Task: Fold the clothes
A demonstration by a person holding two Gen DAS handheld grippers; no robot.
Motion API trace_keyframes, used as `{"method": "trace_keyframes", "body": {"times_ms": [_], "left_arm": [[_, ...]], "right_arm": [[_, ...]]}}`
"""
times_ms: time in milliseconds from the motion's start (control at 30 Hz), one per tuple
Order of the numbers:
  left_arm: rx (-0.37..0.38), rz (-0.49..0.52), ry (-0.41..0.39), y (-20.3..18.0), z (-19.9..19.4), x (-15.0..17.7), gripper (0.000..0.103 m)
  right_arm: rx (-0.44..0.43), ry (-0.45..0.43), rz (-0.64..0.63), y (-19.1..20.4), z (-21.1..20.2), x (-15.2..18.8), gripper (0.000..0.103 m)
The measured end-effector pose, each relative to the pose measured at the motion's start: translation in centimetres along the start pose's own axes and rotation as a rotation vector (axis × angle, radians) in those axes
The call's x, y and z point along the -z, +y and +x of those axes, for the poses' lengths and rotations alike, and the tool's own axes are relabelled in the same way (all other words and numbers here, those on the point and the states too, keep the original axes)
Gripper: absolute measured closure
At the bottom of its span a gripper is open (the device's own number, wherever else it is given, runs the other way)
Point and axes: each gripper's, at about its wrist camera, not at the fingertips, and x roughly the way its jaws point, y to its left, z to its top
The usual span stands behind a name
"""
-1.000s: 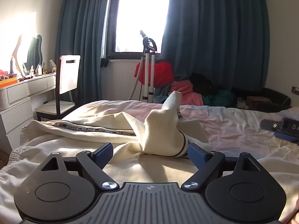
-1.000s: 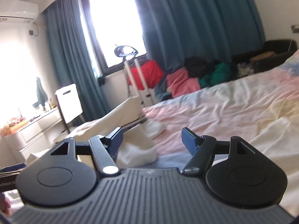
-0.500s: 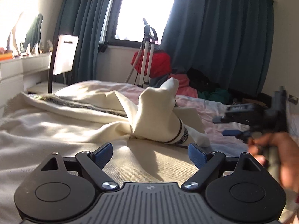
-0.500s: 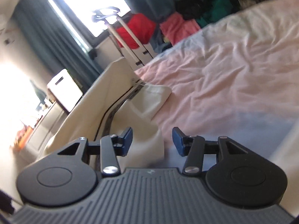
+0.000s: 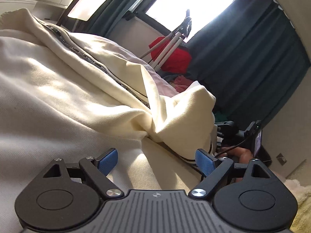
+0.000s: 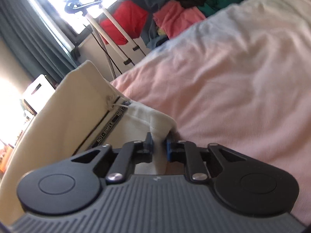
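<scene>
A cream garment (image 5: pixel 77 97) with a black lettered stripe lies spread and bunched on the bed. My left gripper (image 5: pixel 156 155) hovers low over it, open, with a raised fold of the cloth just ahead and nothing between its blue pads (image 5: pixel 107 160). In the right wrist view the same cream garment (image 6: pixel 68 116) ends in a white ribbed hem (image 6: pixel 157 120). My right gripper (image 6: pixel 159 141) is shut on that hem, with the cloth pinched between the pads. In the left wrist view a hand (image 5: pixel 239 153) shows behind the fold, holding the other gripper.
Pink bed sheet (image 6: pixel 233 77) stretches to the right of the garment. Beyond the bed stand a white tripod stand (image 6: pixel 116 29), a red bag (image 6: pixel 126 17), a pile of clothes (image 6: pixel 178 17), a white chair (image 5: pixel 90 2) and dark curtains (image 5: pixel 243 58) by a bright window.
The right gripper moved down to the garment's hem and its jaws closed on the cloth. The left gripper sank closer to the garment and rolled, so the room looks tilted.
</scene>
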Motion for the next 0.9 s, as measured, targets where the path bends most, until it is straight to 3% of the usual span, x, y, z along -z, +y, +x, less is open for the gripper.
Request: {"method": "trace_keyframes", "body": {"times_ms": [133, 267, 400, 467, 567, 633, 800, 900], "left_arm": [[-0.01, 0.043, -0.002, -0.9, -0.4, 0.2, 0.015], [-0.023, 0.071, -0.012, -1.8, -1.4, 0.4, 0.015], [-0.039, 0.101, -0.021, -2.7, -2.1, 0.5, 0.015], [-0.046, 0.119, -0.02, -3.1, -2.2, 0.6, 0.015], [-0.051, 0.143, -0.015, -3.4, -1.9, 0.7, 0.015], [-0.057, 0.16, -0.015, -3.5, -1.7, 0.7, 0.015], [-0.069, 0.188, -0.022, -3.8, -1.8, 0.3, 0.015], [-0.069, 0.242, -0.041, -4.4, -2.4, 0.1, 0.015]], "right_arm": [[0.06, -0.12, -0.002, -1.2, -3.7, -2.5, 0.096], [0.185, -0.25, 0.023, -5.0, -9.3, -6.6, 0.096], [0.395, -0.356, 0.06, -10.4, -15.3, -9.5, 0.096], [0.471, -0.362, 0.097, -13.5, -17.4, -9.8, 0.096], [0.509, -0.304, 0.175, -17.8, -19.2, -9.2, 0.096], [0.519, -0.268, 0.165, -18.3, -19.3, -8.9, 0.096], [0.42, -0.367, 0.12, -16.6, -22.4, -10.0, 0.096], [0.408, -0.398, 0.127, -17.5, -23.7, -10.0, 0.096]]}}
